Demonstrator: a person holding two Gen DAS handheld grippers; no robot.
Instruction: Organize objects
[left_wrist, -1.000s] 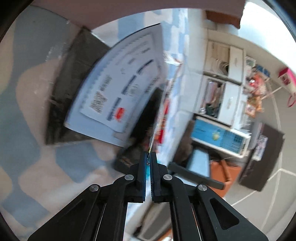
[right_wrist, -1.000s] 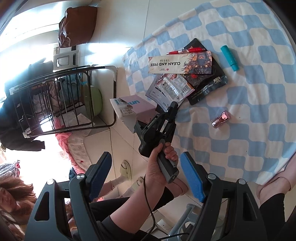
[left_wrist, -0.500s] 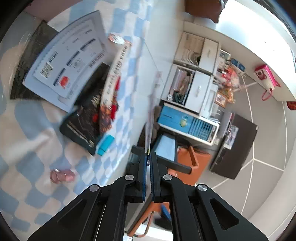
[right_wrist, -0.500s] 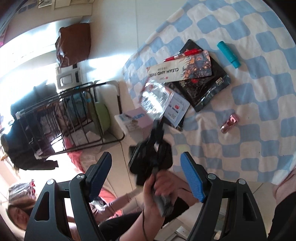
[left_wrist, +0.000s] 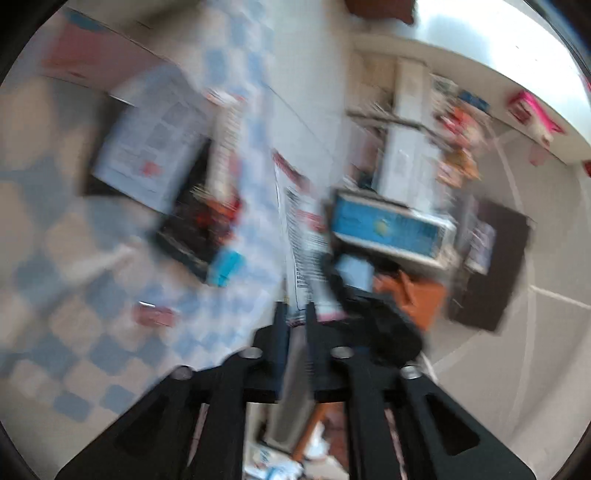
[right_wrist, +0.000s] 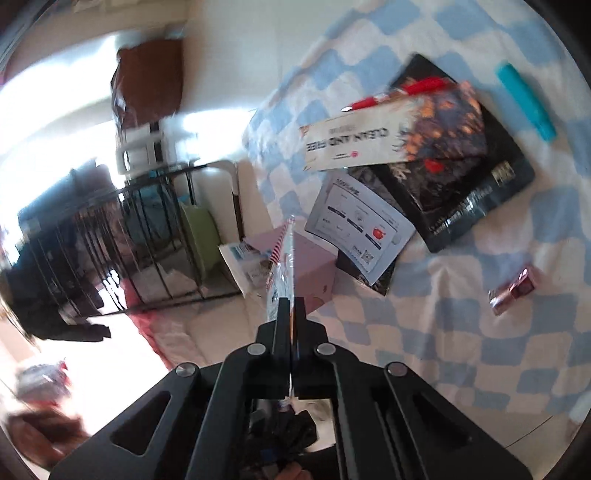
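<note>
**Packet passing from left tongs to right**

Packet (right_wrist: 282, 266), thin and flat, stands edge-on in the right gripper (right_wrist: 292, 306), whose jaws are pressed together on its lower end; its long axis runs straight forward along the fingers, out over the table edge. In the blurred left wrist view the same packet (left_wrist: 301, 236) rises from between the fingers of the left gripper (left_wrist: 295, 314), whose jaws are opening with the sheet between them, no longer squeezing it. So the right gripper has the hold, and the coming move turns on carrying the packet from where it hangs, beside the near corner, to the pile on the checked cloth (right_wrist: 480, 350), which lies ahead and to the right of it.

Printing on the packet is too smeared to read. On the cloth, a long white carton (right_wrist: 351, 147) reads "CLEAN AND FREE", seen inverted. It overlaps a black pouch (right_wrist: 480, 184). A white card (right_wrist: 362, 229) bears a QR square and small illegible text. A red pen (right_wrist: 406, 90), teal tube (right_wrist: 524, 99) and pink clip (right_wrist: 513, 291) lie apart.
</note>
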